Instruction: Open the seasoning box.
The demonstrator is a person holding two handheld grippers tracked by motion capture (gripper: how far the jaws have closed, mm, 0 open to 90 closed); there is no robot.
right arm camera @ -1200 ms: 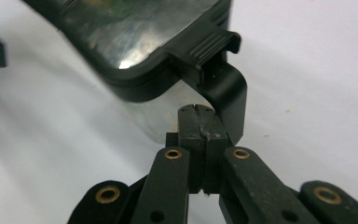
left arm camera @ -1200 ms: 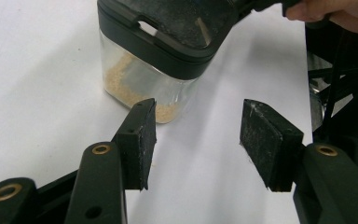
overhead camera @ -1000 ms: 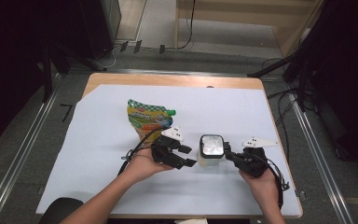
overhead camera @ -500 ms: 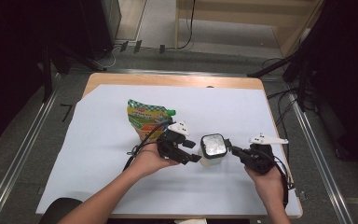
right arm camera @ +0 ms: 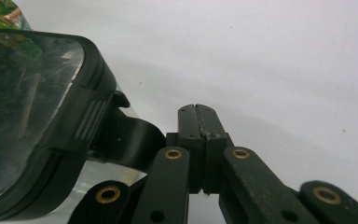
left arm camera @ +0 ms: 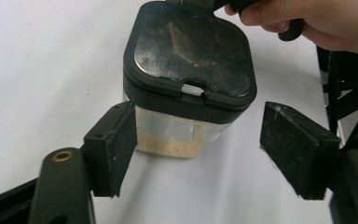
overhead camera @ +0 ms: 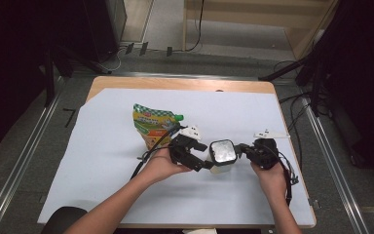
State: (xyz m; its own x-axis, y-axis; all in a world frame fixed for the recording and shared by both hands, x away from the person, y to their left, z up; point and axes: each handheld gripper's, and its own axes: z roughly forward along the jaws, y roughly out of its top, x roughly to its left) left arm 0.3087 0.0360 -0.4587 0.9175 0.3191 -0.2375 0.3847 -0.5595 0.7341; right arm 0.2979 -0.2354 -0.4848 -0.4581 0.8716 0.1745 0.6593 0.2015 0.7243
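Observation:
A clear square container (overhead camera: 222, 155) with a black lid stands on the white table cover (overhead camera: 102, 161), with pale grains in its bottom (left arm camera: 172, 145). My left gripper (overhead camera: 204, 157) is at its left side. In the left gripper view its jaws (left arm camera: 199, 119) have just been opening and stand wide on either side of the container; the right pad (left arm camera: 298, 144) is clear of it and the left pad (left arm camera: 116, 144) is close beside the clear wall. My right gripper (overhead camera: 244, 149) is shut with nothing between its fingers (right arm camera: 199, 116), beside the lid's black tab (right arm camera: 121, 140).
A green and yellow pouch (overhead camera: 153, 124) with a green cap lies just behind the left hand. Cables trail from both grippers. The table's wooden edge (overhead camera: 185, 84) runs along the back, with metal rails on the floor at both sides.
The left gripper's jaws have spread apart around the container. The right gripper has shifted up against the container's right side, and the container has tipped slightly and settled.

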